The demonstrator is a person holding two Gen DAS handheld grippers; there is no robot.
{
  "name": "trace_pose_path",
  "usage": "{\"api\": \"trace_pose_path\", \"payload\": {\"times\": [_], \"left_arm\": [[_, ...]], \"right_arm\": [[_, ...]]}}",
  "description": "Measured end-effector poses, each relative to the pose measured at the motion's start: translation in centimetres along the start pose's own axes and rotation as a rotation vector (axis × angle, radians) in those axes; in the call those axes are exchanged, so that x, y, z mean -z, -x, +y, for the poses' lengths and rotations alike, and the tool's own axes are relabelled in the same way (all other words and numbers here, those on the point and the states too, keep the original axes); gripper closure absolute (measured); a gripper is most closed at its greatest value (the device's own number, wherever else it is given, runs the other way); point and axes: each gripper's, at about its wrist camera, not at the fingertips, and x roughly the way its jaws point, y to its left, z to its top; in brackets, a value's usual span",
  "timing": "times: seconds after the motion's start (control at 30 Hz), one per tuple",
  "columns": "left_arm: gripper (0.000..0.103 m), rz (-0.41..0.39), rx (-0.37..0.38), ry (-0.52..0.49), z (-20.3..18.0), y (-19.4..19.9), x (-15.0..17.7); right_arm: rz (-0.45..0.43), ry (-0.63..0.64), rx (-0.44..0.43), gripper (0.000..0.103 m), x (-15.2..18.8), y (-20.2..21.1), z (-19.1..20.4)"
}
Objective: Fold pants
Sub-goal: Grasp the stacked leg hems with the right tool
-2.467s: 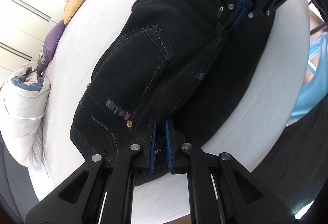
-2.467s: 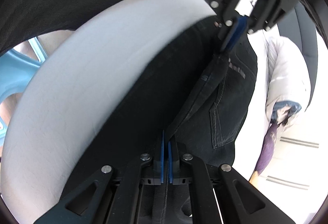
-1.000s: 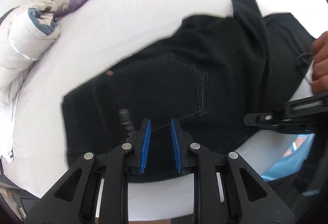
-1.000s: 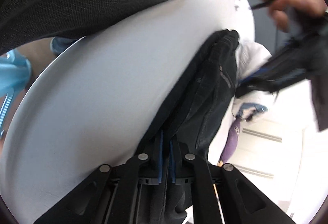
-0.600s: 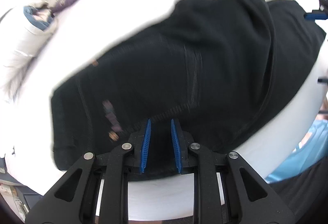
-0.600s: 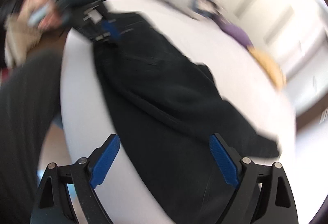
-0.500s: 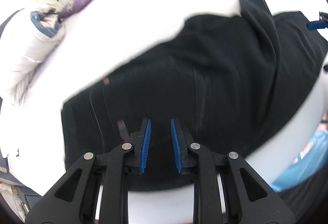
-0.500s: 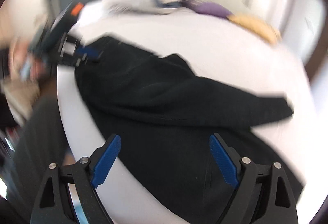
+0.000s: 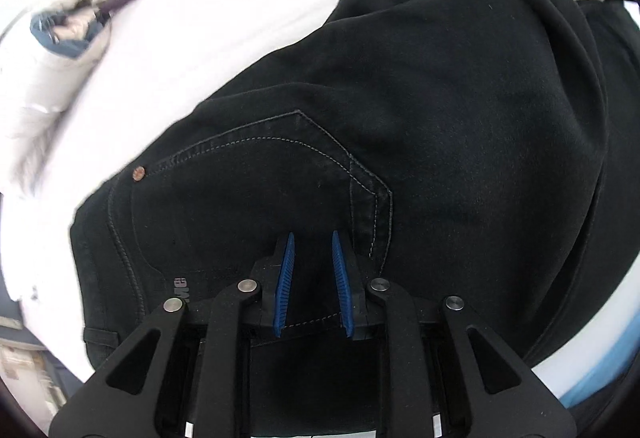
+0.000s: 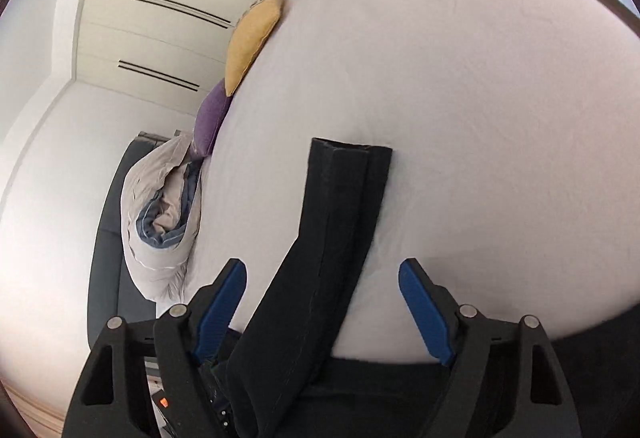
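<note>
Black pants (image 9: 440,117) lie spread on the white bed sheet (image 9: 224,37), back pocket up. My left gripper (image 9: 312,236) points steeply down, close over the pocket's lower corner. Its blue pads stand a narrow gap apart with nothing pinched between them. In the right wrist view the folded pant legs (image 10: 344,197) run away from me and end in a hem. My right gripper (image 10: 322,266) straddles the legs with its jaws wide and closing. Its blue pads (image 10: 424,310) stand clear of the cloth on both sides.
A rolled white quilt (image 10: 160,222) lies along the bed's left edge, with a purple cushion (image 10: 210,117) and a yellow cushion (image 10: 252,37) beyond it. White cupboard doors (image 10: 160,17) stand behind. Bare sheet (image 10: 480,97) stretches past the hem. Something light blue (image 9: 600,378) sits beside the bed.
My right gripper let go of the pants' edge, opened wide, rolled over and swung across to the leg end. My left gripper sank closer over the back pocket.
</note>
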Motion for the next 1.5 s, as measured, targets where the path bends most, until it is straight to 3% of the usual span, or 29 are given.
{"api": "trace_pose_path", "payload": {"times": [0.1, 0.17, 0.6, 0.7, 0.9, 0.93, 1.0, 1.03, 1.07, 1.2, 1.3, 1.5], "left_arm": [[0.085, 0.016, 0.067, 0.063, 1.3, -0.1, -0.2], [0.085, 0.017, 0.069, 0.061, 1.4, -0.1, -0.2], [0.085, 0.011, 0.061, 0.054, 1.9, 0.0, -0.4], [0.085, 0.012, 0.06, 0.053, 1.7, -0.1, -0.4], [0.085, 0.015, 0.057, 0.047, 1.4, -0.4, -0.3], [0.085, 0.016, 0.055, 0.045, 1.3, -0.5, -0.3], [0.085, 0.018, 0.049, 0.041, 1.1, -0.6, -0.3], [0.085, 0.019, 0.046, 0.039, 1.0, -0.6, -0.4], [0.085, 0.02, 0.043, 0.036, 0.9, -0.7, -0.4], [0.085, 0.019, 0.04, 0.032, 0.6, -0.8, -0.5], [0.085, 0.016, 0.036, 0.033, 0.4, -0.7, -0.5], [0.085, 0.008, 0.029, 0.036, 0.2, -0.6, -0.2]], "right_arm": [[0.009, -0.052, -0.025, 0.034, -0.6, -1.4, -0.6], [0.017, -0.056, -0.033, 0.04, -0.8, -1.7, -0.6], [0.04, -0.071, -0.114, 0.05, -1.1, -2.9, 0.4], [0.064, -0.072, -0.074, 0.05, -1.2, -3.5, 0.2], [0.093, -0.082, -0.095, 0.05, -1.4, -4.4, -0.1], [0.104, -0.08, -0.093, 0.054, -1.6, -4.9, -0.1], [0.103, -0.071, -0.086, 0.074, -1.9, -5.4, -0.1], [0.108, -0.065, -0.089, 0.093, -2.0, -5.5, 0.1], [0.107, -0.052, -0.079, 0.096, -2.1, -5.5, 0.4], [0.07, 0.052, -0.039, 0.097, -1.6, -4.1, 2.4], [0.027, 0.034, -0.045, 0.097, -1.5, -2.1, 3.0], [-0.075, 0.088, -0.096, 0.097, 0.3, 5.9, 6.0]]}}
